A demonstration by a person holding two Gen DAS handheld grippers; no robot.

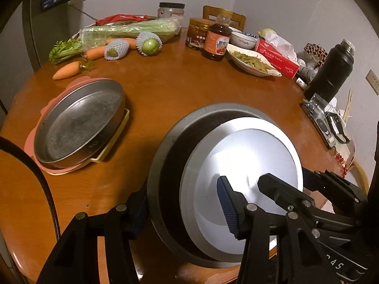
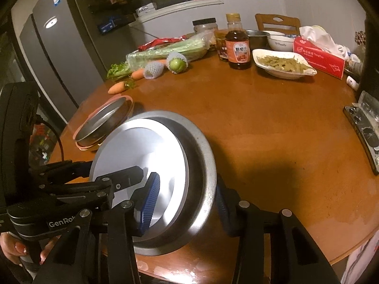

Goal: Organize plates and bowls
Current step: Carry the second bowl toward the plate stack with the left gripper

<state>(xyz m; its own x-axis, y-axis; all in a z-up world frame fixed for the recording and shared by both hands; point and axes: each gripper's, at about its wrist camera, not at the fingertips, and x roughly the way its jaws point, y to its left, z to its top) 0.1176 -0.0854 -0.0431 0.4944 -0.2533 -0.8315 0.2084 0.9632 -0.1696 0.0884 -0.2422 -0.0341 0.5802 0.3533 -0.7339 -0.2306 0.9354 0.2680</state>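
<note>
Two nested steel bowls sit at the near edge of the round wooden table [image 1: 177,90]: a dark outer bowl [image 1: 161,189] [image 2: 203,156] and, raised inside it, a bright inner bowl [image 1: 248,146] [image 2: 132,146]. My left gripper [image 1: 182,189] [image 2: 106,169] straddles their left rim, one pad outside and the blue pad inside, standing off the inner wall. On the right rim my right gripper [image 2: 187,182] [image 1: 285,177] straddles likewise, with a gap at its inner pad. A shallow steel pan [image 1: 78,123] [image 2: 104,120] lies on a pink plate [image 1: 71,87] to the left.
Along the far side stand a white dish of greens [image 1: 251,61], a sauce bottle [image 1: 216,40], a white bowl [image 1: 244,40], a red tissue box [image 1: 277,59], a black flask [image 1: 331,71], carrots and celery [image 1: 130,30]. A phone [image 2: 362,130] lies at the right edge. A hand [image 2: 14,248] holds the left gripper.
</note>
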